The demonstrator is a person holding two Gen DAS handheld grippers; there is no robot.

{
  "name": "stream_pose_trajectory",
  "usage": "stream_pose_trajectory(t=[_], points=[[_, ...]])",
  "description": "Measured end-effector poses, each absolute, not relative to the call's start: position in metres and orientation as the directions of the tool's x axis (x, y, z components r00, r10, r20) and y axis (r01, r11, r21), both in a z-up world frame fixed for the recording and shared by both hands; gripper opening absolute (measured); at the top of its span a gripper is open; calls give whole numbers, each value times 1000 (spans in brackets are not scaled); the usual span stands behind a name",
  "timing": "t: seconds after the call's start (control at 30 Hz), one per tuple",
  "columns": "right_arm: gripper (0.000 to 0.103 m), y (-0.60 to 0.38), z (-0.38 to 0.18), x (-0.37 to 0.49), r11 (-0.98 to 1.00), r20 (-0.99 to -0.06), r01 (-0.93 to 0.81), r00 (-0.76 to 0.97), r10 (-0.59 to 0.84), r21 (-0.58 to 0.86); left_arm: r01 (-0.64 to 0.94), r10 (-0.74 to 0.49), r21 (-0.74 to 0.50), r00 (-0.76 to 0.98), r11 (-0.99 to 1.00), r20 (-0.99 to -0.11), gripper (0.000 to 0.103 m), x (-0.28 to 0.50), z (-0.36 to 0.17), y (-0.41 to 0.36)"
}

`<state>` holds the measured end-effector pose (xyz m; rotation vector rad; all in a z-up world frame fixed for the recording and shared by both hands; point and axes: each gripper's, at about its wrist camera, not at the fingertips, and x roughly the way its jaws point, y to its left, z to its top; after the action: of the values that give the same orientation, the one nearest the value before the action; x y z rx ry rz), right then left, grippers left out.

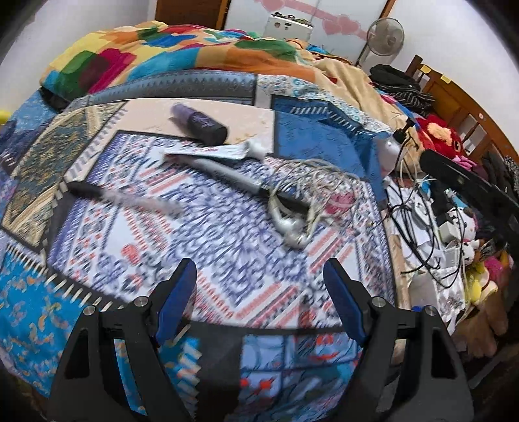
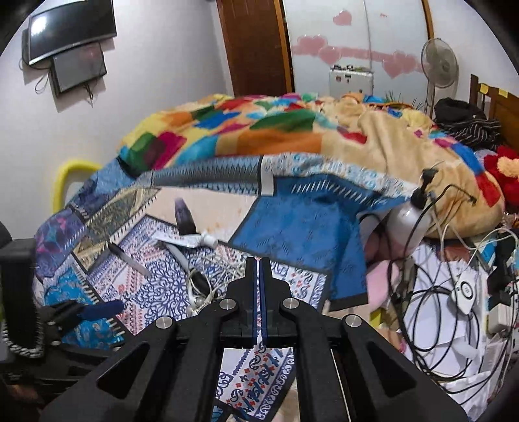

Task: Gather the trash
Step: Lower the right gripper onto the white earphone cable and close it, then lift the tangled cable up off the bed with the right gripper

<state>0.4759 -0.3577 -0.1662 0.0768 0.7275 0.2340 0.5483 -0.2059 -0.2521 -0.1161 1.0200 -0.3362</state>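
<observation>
On the patterned bedspread [image 1: 201, 246] lie a purple-and-black bottle [image 1: 199, 123], a flattened white tube [image 1: 223, 151], a grey pen-like stick [image 1: 227, 175], a black-handled tool [image 1: 123, 198] and tangled white earphones [image 1: 301, 207]. My left gripper [image 1: 259, 272] is open and empty, hovering short of the earphones. My right gripper [image 2: 259, 263] is shut with nothing between its fingers, above the spread; the bottle [image 2: 184, 216], the tube [image 2: 191, 241] and the earphones [image 2: 207, 285] lie ahead to its left. The left gripper's blue fingertip [image 2: 100, 310] shows at the left.
A colourful blanket [image 1: 168, 48] is heaped at the back. Black cables [image 2: 431, 311], papers, a white pump bottle [image 2: 412, 217], a power strip and plush toys [image 1: 441, 136] crowd the right side. A fan [image 2: 439, 63], a wooden headboard [image 1: 454, 94] and wall screens [image 2: 71, 29] surround the bed.
</observation>
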Motion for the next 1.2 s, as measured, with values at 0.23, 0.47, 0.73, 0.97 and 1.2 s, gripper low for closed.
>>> stream_pose_trajectory(t=[0.23, 0.47, 0.73, 0.97, 1.2], points=[[13, -372, -189, 478, 964, -725, -188, 636, 265, 188, 214, -355, -286, 476, 934, -804, 80, 566, -255, -214], [52, -369, -226, 479, 975, -771, -178, 599, 215, 134, 202, -322, -254, 485, 946, -813, 80, 555, -261, -202], [7, -360, -244, 497, 980, -763, -140, 616, 197, 140, 196, -314, -248, 492, 949, -812, 80, 554, -260, -200], [2, -377, -219, 491, 980, -691, -66, 700, 178, 186, 210, -340, -271, 478, 939, -810, 80, 562, -262, -209], [2, -383, -178, 494, 969, -630, -87, 745, 219, 233, 244, -391, -310, 452, 919, -802, 80, 575, -263, -231]])
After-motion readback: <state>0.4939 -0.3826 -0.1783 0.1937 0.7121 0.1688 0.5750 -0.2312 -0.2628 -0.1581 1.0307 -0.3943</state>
